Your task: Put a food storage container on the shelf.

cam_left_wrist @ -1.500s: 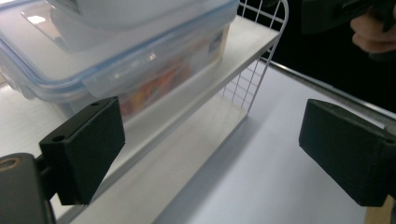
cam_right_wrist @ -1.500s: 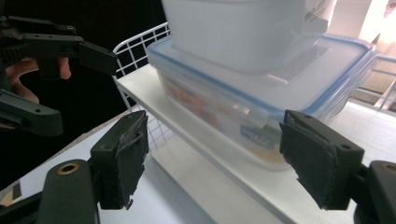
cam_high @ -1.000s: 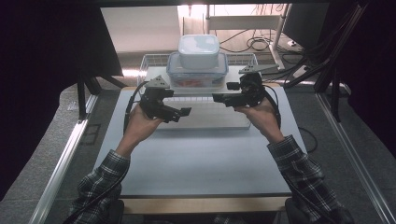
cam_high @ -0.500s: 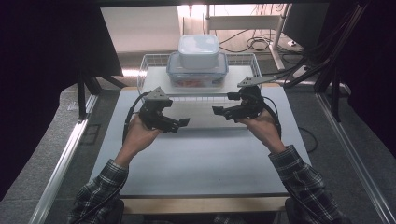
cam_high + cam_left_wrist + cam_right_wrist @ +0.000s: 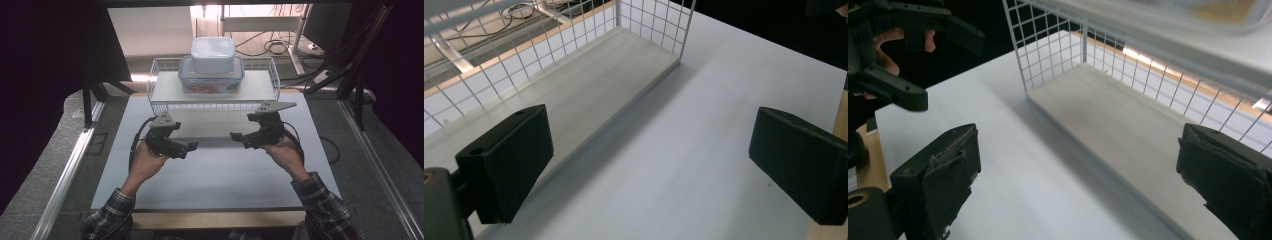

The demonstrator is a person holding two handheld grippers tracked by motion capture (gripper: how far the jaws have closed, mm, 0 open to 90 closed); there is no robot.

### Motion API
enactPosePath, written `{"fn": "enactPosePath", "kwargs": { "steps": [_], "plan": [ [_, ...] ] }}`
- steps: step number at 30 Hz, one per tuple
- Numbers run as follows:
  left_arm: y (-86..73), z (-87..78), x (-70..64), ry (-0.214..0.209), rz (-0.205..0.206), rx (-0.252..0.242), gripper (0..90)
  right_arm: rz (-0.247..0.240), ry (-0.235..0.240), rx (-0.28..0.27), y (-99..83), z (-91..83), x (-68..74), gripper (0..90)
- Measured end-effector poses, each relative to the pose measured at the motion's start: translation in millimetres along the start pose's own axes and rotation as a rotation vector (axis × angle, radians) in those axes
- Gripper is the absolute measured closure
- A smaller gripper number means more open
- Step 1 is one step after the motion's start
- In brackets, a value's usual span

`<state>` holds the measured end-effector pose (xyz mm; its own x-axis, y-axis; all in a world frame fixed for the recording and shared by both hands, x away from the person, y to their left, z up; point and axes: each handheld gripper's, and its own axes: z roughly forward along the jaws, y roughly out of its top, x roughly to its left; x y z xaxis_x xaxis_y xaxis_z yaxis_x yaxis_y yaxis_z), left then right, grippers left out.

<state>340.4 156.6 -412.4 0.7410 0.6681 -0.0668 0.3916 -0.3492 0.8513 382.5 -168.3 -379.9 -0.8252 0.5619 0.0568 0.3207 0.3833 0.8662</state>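
1. Comparing with the picture a second ago: both grippers have pulled back toward the person, away from the white wire shelf rack (image 5: pixel 215 97), and now sit over bare tabletop.
2. Left gripper (image 5: pixel 191 146) is held over the white rectangular table (image 5: pixel 210 175) on the left, its jaws pointing inward toward the middle; the jaws stand wide apart with nothing between them in the left gripper view (image 5: pixel 649 170).
3. Right gripper (image 5: pixel 236 137) mirrors it on the right, jaws spread wide and holding nothing (image 5: pixel 1073 185); the left gripper shows farther off in the right gripper view.
4. The rack has not moved: it stands at the far edge of the table, with a clear blue-rimmed plastic food box (image 5: pixel 212 75) on its upper shelf and a smaller white lidded plastic box (image 5: pixel 213 54) stacked on that.
5. The rack's lower board (image 5: pixel 589 85) lies bare in both gripper views.
6. Open room: wide bare table between and in front of the grippers; the near wooden table edge (image 5: pixel 215 219) lies well behind the hands, the side edges well apart from each gripper.
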Motion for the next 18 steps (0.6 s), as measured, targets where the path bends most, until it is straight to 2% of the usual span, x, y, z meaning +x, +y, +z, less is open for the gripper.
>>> {"fn": "enactPosePath", "kwargs": {
  "steps": [4,7,15,18],
  "plan": [
    [-12.7,-2.7,-1.4,-0.011,-0.020,-0.002,3.6,-0.012,-0.007,0.021,-11.6,-0.5,4.5,2.3],
    [-21.0,-3.7,-3.3,-0.003,-0.021,0.000,3.3,-0.013,-0.005,0.035,-20.8,-0.3,5.9,2.0],
    [-45.5,-5.9,-8.8,0.012,-0.023,-0.025,2.2,0.017,-0.015,0.050,-45.2,-3.0,2.5,2.0],
    [-54.3,-5.2,-10.6,0.019,-0.025,-0.018,2.3,0.027,-0.024,0.054,-54.8,-4.0,1.1,1.4]
  ]
}}
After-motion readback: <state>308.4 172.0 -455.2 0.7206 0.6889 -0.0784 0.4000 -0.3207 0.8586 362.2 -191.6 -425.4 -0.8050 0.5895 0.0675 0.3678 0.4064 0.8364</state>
